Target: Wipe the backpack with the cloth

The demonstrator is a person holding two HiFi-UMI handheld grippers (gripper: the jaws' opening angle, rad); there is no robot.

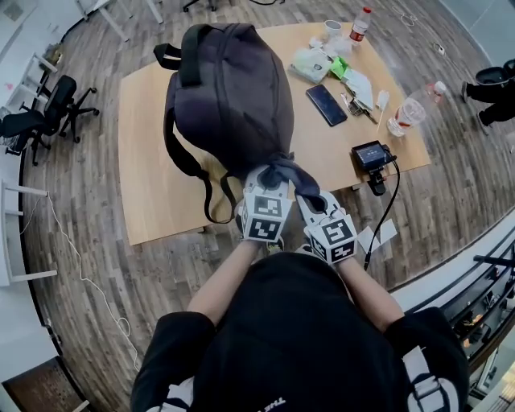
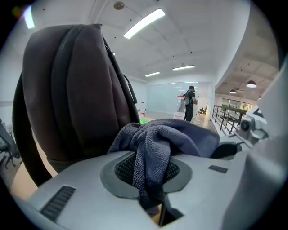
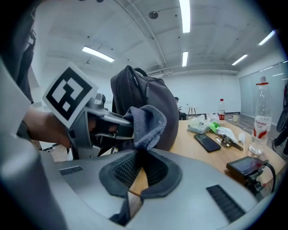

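A dark grey backpack lies on the wooden table, its base toward me. A grey-blue cloth is bunched at that near end, held by both grippers. My left gripper is shut on the cloth, with the backpack rising close at its left. My right gripper is shut on another fold of the cloth. The right gripper view shows the left gripper just to its left and the backpack behind.
On the table's right part lie a black phone, a clear bottle, a small screen device with a cable, wrappers and a red-capped bottle. An office chair stands on the floor at left. A person stands far off.
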